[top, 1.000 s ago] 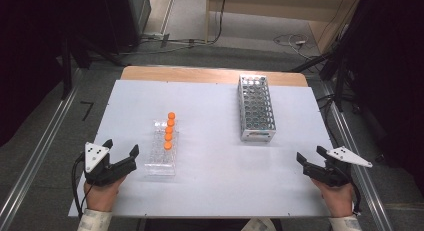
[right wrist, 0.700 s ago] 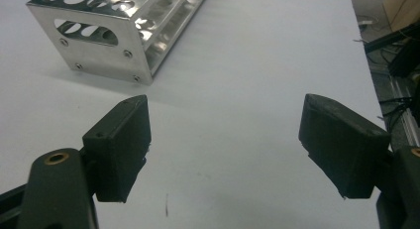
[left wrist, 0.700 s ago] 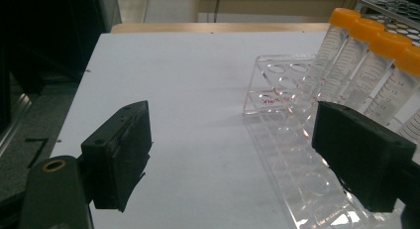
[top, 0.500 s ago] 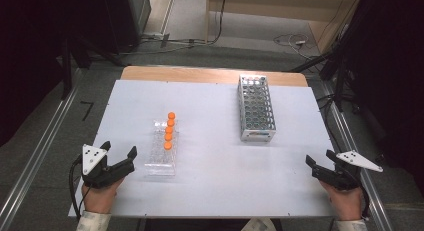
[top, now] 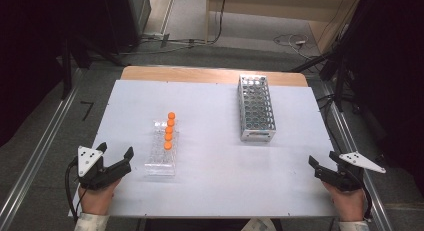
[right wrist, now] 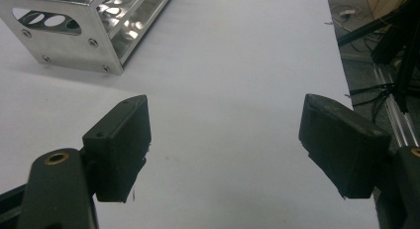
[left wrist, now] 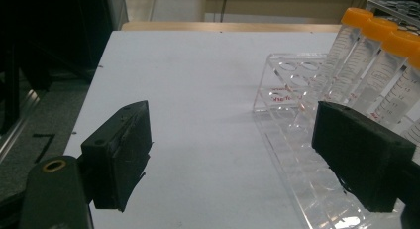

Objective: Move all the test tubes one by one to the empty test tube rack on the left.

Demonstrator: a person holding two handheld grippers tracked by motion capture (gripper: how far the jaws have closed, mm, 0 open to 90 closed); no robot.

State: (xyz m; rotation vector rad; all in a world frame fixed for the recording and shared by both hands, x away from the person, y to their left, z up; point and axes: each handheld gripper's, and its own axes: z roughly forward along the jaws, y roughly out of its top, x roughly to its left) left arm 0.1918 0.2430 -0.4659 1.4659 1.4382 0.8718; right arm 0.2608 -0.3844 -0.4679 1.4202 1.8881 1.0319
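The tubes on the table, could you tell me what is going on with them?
A person holds a gripper in each hand at the near edge of the table. Both are open and hold nothing. The left gripper sits beside the clear rack, where four orange-capped tubes stand in a row. The right gripper rests off to the right, apart from the empty metal rack. No tube is gripped.

We see bare white tabletop (top: 210, 186) across the near edge btwn both grippers. Clear plastic rack w/ orange-capped tubes (top: 165, 148) blocks the left-centre; perforated metal rack (top: 256, 108) stands far right, open lane btwn them.
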